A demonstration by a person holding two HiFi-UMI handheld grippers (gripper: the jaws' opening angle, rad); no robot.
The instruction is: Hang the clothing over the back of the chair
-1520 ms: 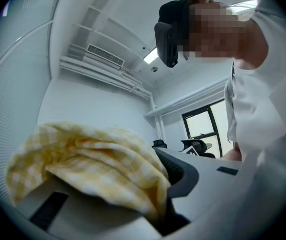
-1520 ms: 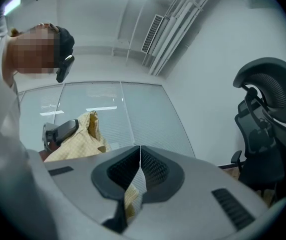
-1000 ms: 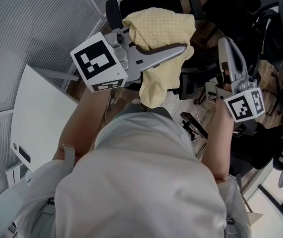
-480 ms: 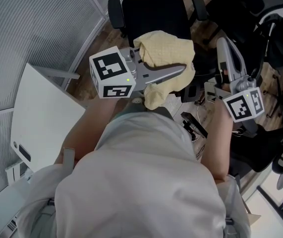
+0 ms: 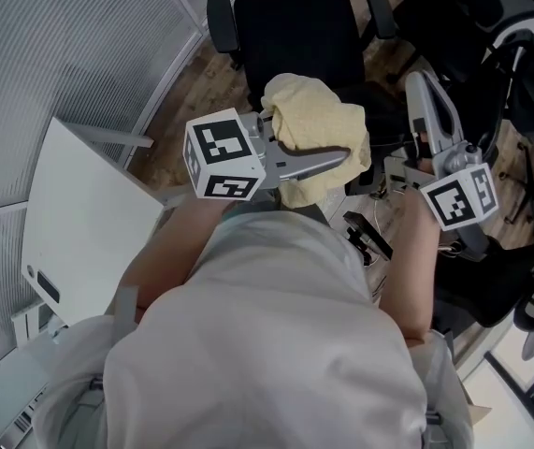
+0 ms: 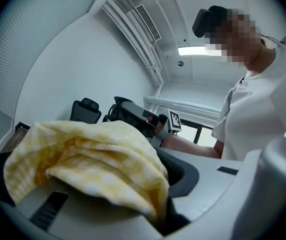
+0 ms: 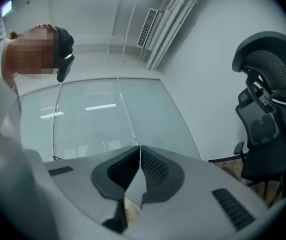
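honestly, the main risk i saw was the shape of the yellow cloth (image 5: 318, 129): it was one crumpled lump, not spread out. the left gripper (image 5: 332, 154) was clamped on a fold of it. most of the cloth was piled on top of the jaws, and a smaller part hung below. if the jaws let go like this, i think the lump could roll onto the seat of the black chair (image 5: 295, 36) or slide to the floor, because nothing would lie on both sides of the back to balance it. only one fold was gripped, so a quick move could also pull the cloth out. the cloth was just at the near edge of the chair; i could not tell if it touched the back.

the right gripper (image 5: 424, 96) could not help at that moment. its jaws were pressed together with nothing between them, and it was well apart from the cloth, to the right.

the left gripper lay level and pointed sideways across the person's front, with its marker cube toward the left. the right gripper pointed away from the person, almost level.
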